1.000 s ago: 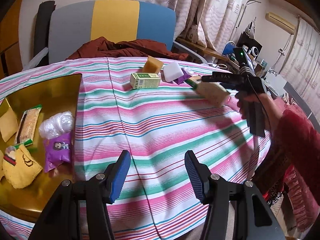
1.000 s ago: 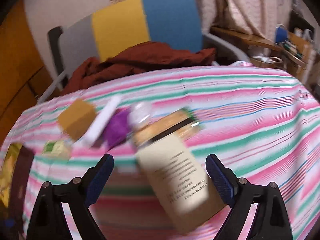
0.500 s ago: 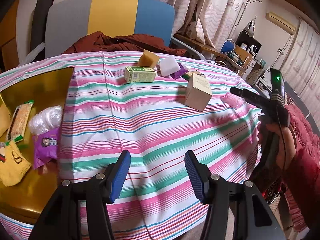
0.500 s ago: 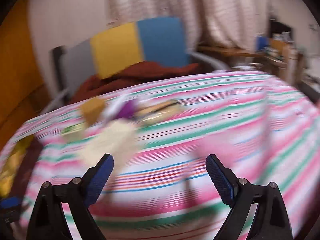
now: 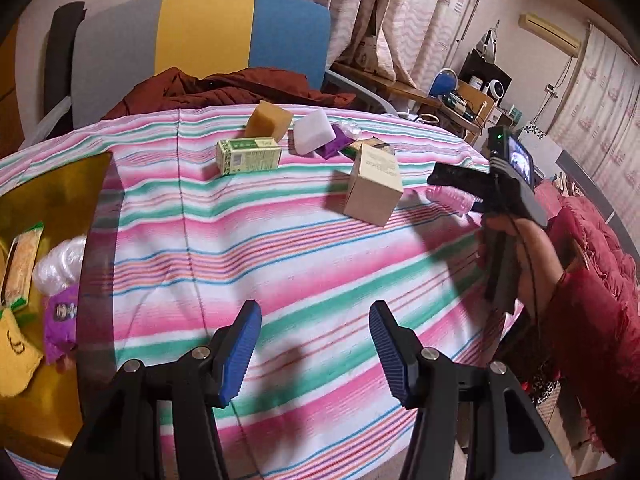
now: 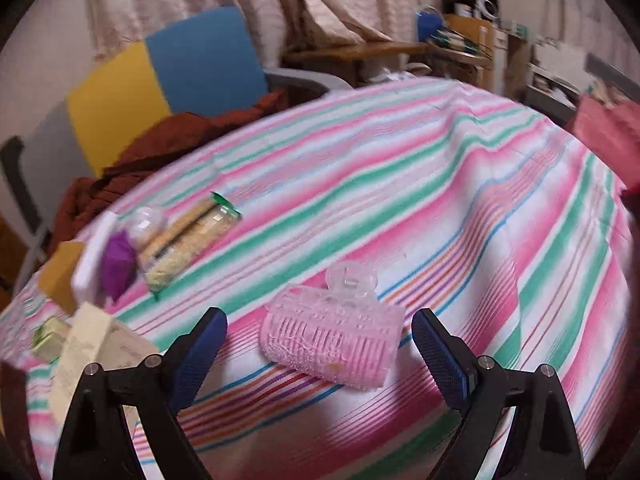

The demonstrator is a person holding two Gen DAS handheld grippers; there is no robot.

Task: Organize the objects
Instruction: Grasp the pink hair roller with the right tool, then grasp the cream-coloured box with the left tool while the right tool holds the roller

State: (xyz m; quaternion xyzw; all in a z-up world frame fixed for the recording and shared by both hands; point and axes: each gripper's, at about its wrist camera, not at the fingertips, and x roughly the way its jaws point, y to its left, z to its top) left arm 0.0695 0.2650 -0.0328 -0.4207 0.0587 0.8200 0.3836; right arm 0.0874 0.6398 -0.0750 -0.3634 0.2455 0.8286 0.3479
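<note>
Now the right gripper (image 6: 319,354), with its blue ribbed pads, stands wide open above the striped pink, green and white tablecloth (image 6: 400,184). Its jaws have just been closing a little, but the pads do not touch anything. Between them lies the pink plastic hair roller with a clear clip (image 6: 332,330), flat on the cloth, with free space on both sides.

The left gripper (image 5: 315,354) is about half open and holds nothing; under it is only bare cloth. From its view the beige cardboard box (image 5: 374,188) stands on the cloth, near the roller and to its left. Farther back lie a green and white small carton (image 5: 248,156), an orange sponge block (image 5: 267,125), a white foam block (image 5: 314,135) and a purple packet (image 5: 335,145), close together. At the left edge the gold tray (image 5: 56,188) holds some snack packets.
</note>
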